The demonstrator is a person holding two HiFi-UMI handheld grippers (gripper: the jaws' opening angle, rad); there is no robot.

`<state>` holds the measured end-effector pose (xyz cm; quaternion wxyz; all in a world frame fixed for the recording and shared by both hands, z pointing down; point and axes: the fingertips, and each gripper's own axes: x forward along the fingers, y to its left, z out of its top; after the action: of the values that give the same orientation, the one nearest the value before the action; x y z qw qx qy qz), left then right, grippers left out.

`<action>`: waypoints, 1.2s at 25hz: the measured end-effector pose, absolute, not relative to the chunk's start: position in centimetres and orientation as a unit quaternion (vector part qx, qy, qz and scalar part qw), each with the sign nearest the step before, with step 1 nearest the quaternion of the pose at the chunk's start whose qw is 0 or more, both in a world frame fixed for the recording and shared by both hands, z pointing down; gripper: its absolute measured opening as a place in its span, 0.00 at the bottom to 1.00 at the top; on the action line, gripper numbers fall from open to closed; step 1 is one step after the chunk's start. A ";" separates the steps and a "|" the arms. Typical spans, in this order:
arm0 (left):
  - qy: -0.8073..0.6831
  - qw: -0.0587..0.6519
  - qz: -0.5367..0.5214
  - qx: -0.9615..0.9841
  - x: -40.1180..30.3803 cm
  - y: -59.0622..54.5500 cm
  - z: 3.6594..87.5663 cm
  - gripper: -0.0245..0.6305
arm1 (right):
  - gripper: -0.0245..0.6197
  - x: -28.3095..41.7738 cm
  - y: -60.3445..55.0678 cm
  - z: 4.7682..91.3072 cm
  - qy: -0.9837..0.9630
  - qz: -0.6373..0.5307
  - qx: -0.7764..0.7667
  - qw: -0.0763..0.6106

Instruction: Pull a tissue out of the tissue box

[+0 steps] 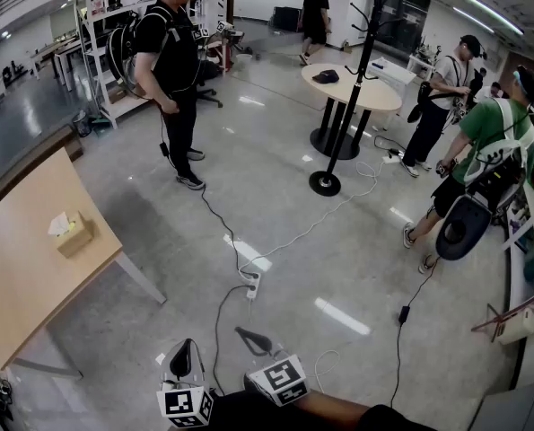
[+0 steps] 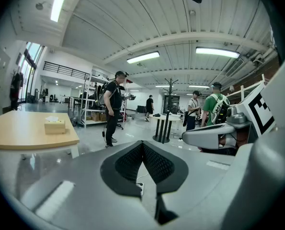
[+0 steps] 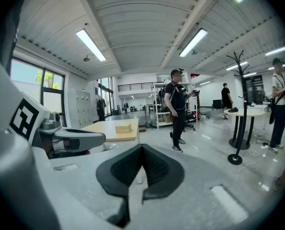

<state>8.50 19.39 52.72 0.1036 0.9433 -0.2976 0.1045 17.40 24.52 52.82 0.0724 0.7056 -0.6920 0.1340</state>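
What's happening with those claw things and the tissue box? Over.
Left gripper, right gripper: both shut, empty. Tissue box untouched on table, well off to the left. Power strip on floor ahead.

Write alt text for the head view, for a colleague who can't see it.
A tissue box with a tissue sticking up sits on a wooden table at far left, well away from the left gripper and right gripper, both shut and empty at the bottom edge. People stand about the grey floor beyond.
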 end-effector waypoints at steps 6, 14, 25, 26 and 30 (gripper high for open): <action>-0.304 0.101 0.102 0.942 8.0 18.7 52.6 0.07 | 0.02 17.1 24.0 53.3 -0.694 0.138 0.702 0.078; -0.312 0.101 0.101 0.939 7.5 18.1 52.3 0.07 | 0.02 16.4 23.2 52.8 -0.706 0.143 0.690 0.073; -0.307 0.110 0.108 0.939 8.4 17.1 51.7 0.07 | 0.02 16.7 22.4 53.3 -0.705 0.160 0.688 0.063; -0.307 0.110 0.109 0.939 8.4 16.9 51.8 0.07 | 0.02 16.6 22.2 53.4 -0.705 0.160 0.688 0.063; -0.307 0.114 0.111 0.938 8.2 16.0 52.0 0.07 | 0.02 16.2 21.1 53.3 -0.707 0.163 0.685 0.064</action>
<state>8.23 16.03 51.95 0.1145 0.9384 -0.3065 0.1107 16.18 21.10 53.32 0.0638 0.6851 -0.7072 0.1625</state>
